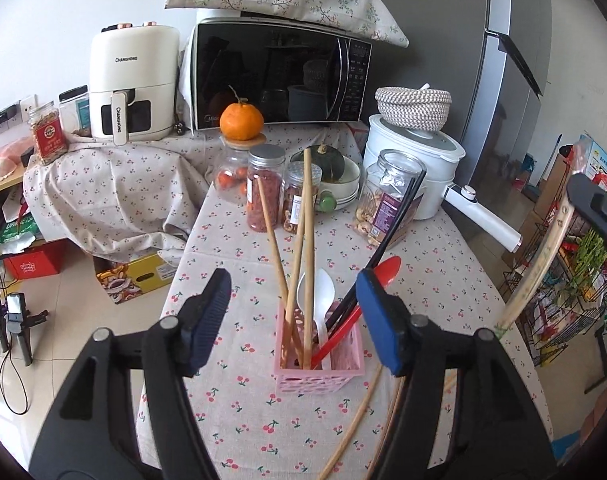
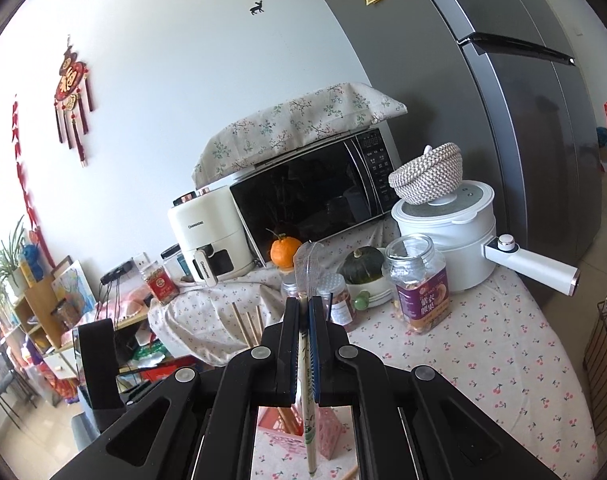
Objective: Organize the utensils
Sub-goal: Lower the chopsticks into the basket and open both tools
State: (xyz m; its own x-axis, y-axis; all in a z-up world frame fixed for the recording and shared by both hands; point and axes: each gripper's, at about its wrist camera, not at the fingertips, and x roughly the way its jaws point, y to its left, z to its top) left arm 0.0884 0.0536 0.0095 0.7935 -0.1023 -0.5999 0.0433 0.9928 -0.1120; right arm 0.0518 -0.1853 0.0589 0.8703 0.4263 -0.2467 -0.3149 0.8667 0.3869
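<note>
my left gripper (image 1: pixel 289 306) is wide apart and grabs nothing. just past it the pink basket (image 1: pixel 319 376) sits on the cherry tablecloth (image 1: pixel 443 280), with wooden chopsticks (image 1: pixel 291 280), a white spoon (image 1: pixel 321 292), a red spoon (image 1: pixel 383 272) and black chopsticks (image 1: pixel 399 224) inside. my right gripper (image 2: pixel 303 316) squeezes one wrapped chopstick (image 2: pixel 307 400) over the basket.

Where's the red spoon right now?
In the left wrist view the red spoon stands in the pink basket on the cherry-print tablecloth, leaning right beside the black chopsticks and white spoon.
</note>
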